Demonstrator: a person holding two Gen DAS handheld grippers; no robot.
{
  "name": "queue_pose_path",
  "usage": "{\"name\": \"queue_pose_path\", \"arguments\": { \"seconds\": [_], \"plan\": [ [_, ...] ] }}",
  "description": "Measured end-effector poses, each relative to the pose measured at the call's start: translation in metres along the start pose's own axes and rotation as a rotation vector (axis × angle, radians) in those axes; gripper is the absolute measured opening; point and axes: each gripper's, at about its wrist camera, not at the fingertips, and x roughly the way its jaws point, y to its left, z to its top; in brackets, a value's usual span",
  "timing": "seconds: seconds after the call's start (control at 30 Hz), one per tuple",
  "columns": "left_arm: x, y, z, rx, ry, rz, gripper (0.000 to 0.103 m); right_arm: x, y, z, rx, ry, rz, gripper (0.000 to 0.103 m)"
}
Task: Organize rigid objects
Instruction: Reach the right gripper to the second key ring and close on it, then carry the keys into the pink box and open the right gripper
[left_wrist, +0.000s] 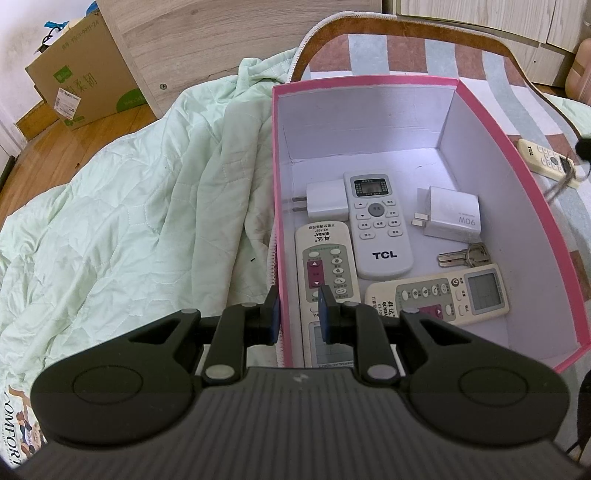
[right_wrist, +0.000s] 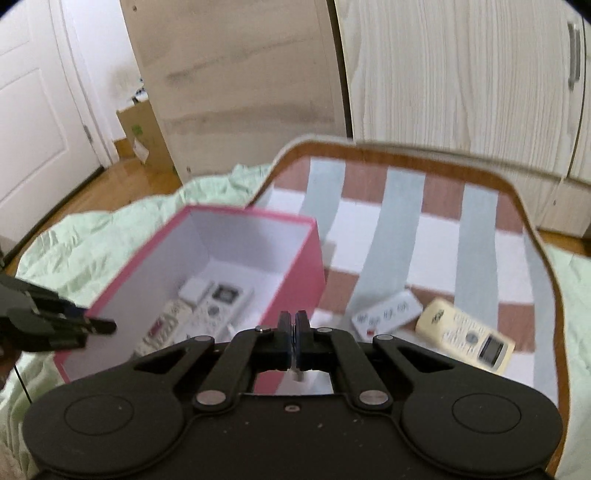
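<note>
— So, which step does the person have in hand?

— Filling the pink box, it seems; three remotes, two chargers and a bunch of keys already lie inside; a white remote and a cream remote lie outside on the striped mat, just beside each other.

— And the grippers?

— The left gripper stands astride the near wall of the box, its jaws only a little apart; whether the pads press the wall, one cannot tell. The right gripper is fully closed above the mat, beside the box; a small thin thing is pinched between its pads and hangs below; perhaps a key ring, but the blur hides it.

— What does the next move call for?

— Probably to carry that piece over the rim and open the jaws above a free spot of the floor; then the two remotes remain.
</note>
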Motion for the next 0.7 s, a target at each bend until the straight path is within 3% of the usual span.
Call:
{"name": "queue_pose_path", "arguments": {
  "seconds": [0.4,0.7],
  "plan": [
    [0.000,-0.003,-0.002,0.015,-0.001,0.005,0.018,-0.024,0.052,0.048,-0.120,-0.116,0.077,0.003],
    [0.000,-0.004,-0.002,0.018,-0.002,0.007,0.018,0.026,0.068,0.059,-0.182,-0.043,0.088,0.003]
  ]
}}
